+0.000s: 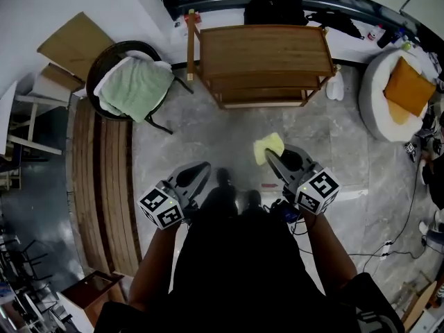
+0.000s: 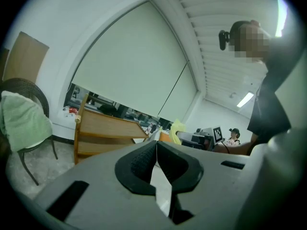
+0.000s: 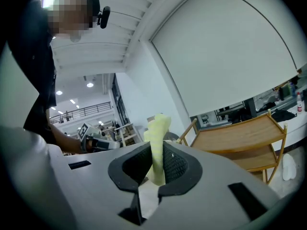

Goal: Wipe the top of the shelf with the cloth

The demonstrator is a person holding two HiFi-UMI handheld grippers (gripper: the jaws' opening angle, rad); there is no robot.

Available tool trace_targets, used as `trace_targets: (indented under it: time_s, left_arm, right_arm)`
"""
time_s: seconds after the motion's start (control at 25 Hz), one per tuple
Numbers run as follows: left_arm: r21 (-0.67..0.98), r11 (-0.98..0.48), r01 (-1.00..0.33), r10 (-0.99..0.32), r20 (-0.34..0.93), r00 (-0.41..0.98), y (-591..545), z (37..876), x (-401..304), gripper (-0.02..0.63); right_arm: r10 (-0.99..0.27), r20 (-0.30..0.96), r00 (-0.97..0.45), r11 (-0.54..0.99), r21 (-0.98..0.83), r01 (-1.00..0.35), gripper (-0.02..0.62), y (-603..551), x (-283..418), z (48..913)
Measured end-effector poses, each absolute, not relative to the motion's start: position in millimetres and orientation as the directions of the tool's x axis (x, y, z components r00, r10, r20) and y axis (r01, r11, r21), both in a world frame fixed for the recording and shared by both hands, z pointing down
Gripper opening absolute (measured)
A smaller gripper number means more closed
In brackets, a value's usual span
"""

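- A yellow cloth stands pinched upright in the right gripper, held low in front of the person and well short of the wooden shelf that it is meant to wipe.
- The cloth looks light, soft and limp. It folds where it is held and flops at its free end, so it will likely drape and bunch unless pressed flat on the top board.
- The hold is near one edge. The right gripper view shows the ribbed pads pressed onto a narrow fold of the cloth, with most of the fabric loose beyond the tips. A loose flap like this suits wiping, though a firm drag could pull it free.
- The left gripper carries nothing. Its jaws meet in a thin seam, and it hangs beside the right one, apart from the cloth.
- The shelf's top board appears bare and untouched, with open stone floor between it and the grippers.
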State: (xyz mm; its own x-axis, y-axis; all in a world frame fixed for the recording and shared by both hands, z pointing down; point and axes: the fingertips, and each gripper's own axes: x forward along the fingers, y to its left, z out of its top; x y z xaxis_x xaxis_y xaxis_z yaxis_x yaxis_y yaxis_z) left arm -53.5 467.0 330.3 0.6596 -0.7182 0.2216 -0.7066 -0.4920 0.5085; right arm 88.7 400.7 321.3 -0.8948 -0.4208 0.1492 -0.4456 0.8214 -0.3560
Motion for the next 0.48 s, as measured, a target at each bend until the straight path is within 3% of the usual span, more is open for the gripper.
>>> trace_targets:
  time_s: [0.48]
  left_arm:
    - [0.545,-0.579,-0.606,-0.664,0.114,0.739,291.2,324.6,-121.0,0.012]
  right_arm:
    - [-0.467,0.246,-0.849,0.782,-0.334,-0.527,0.049,263.5,11.2,311.8]
